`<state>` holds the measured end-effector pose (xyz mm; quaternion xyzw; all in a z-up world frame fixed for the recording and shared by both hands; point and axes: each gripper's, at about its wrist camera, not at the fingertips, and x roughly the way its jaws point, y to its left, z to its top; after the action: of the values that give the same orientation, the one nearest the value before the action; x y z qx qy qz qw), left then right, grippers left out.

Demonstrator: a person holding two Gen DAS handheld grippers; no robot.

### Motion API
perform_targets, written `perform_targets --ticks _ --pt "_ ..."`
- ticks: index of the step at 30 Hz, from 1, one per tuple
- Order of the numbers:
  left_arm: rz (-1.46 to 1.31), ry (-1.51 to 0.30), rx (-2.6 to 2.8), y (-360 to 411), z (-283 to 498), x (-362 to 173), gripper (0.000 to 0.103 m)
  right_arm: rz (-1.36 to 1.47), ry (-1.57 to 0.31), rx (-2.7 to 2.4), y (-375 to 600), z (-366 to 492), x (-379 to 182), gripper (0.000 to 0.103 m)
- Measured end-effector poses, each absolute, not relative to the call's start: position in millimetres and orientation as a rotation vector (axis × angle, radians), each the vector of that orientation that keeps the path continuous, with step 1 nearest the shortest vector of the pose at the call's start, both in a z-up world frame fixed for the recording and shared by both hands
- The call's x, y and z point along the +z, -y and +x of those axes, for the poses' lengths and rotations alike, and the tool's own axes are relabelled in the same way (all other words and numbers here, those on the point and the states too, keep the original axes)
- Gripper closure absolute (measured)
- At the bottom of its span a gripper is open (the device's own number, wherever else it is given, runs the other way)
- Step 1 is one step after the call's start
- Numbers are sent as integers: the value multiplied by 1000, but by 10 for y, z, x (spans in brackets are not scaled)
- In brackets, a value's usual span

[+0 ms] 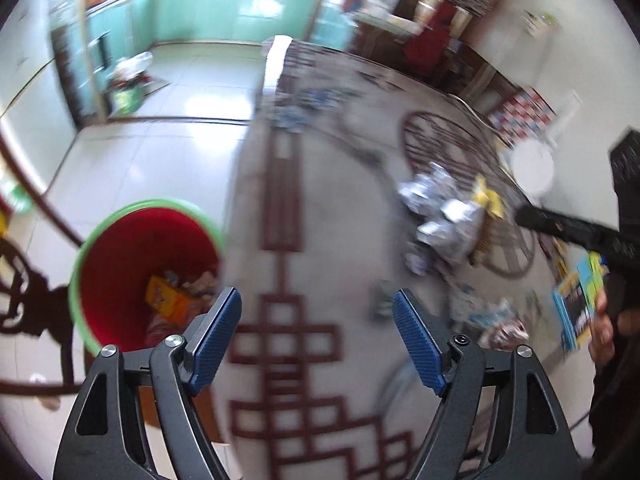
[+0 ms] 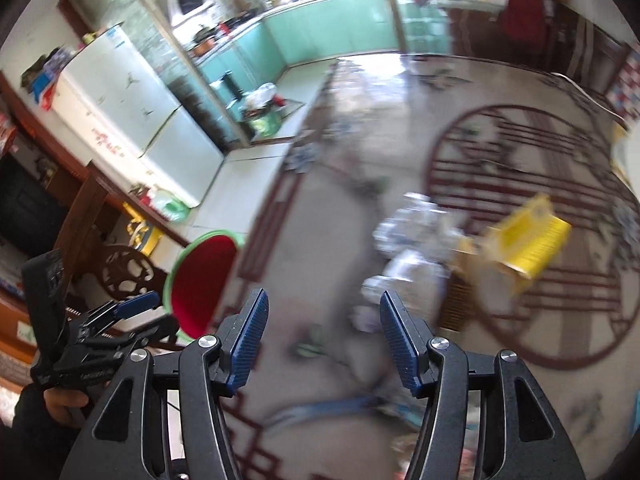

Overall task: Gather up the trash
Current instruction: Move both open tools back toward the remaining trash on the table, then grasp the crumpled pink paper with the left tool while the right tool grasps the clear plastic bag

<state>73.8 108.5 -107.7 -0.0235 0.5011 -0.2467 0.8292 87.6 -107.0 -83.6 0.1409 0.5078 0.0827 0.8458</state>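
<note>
Trash heap, crumpled silver wrappers (image 2: 416, 240) plus yellow box (image 2: 524, 240), on rug ahead-right of my fingers. Box long axis slants up-right. Right gripper (image 2: 324, 344) nearer, released, empty. Left gripper (image 1: 316, 340) released, empty, beside red bin (image 1: 136, 264).

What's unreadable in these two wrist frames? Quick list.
- Silver wrappers on the rug: motion blur in both views, count unclear.
- Bin contents: left wrist shows an orange packet; the rest is smeared and partly behind the left gripper. Right wrist view shows only the red wall.
- Blue and yellow packet: left wrist, cut at the right edge by a hand; print unreadable.
- Yellow box: right wrist, text blurred.
- Small scraps past the right gripper: smeared.
</note>
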Motion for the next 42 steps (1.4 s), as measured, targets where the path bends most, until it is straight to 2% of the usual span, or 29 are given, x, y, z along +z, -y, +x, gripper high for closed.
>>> perform_targets --ticks 8,12,20,23,25,29,30,31,42 --pt "232 -1037 -983 354 21 -1037 16 397 -1103 2 2221 428 -1043 46" --pt "310 -1112 -1041 905 -168 -1246 15 420 -1125 -23 2528 236 -1152 46" --pt "296 -1264 -985 1232 -208 -1573 17 478 -1209 39 2699 78 -1497 46" --pt "241 -1294 -948 1227 -187 -1610 35 486 -1226 66 2701 91 -1592 46" --pt "211 -1324 -920 1219 -158 -1668 67 489 -1233 84 2703 110 -1633 46" --pt "146 -1346 -890 1176 -161 -1678 74 482 -1235 111 2716 158 -1647 46" --pt "156 -1327 -872 1149 -162 -1643 84 476 -1234 115 2716 163 -1643 46" --pt "166 -1310 -847 1116 -166 -1599 89 464 -1234 118 2711 176 -1640 46" --pt "40 -1218 -640 497 26 -1262 87 326 -1307 247 2213 313 -1822 46"
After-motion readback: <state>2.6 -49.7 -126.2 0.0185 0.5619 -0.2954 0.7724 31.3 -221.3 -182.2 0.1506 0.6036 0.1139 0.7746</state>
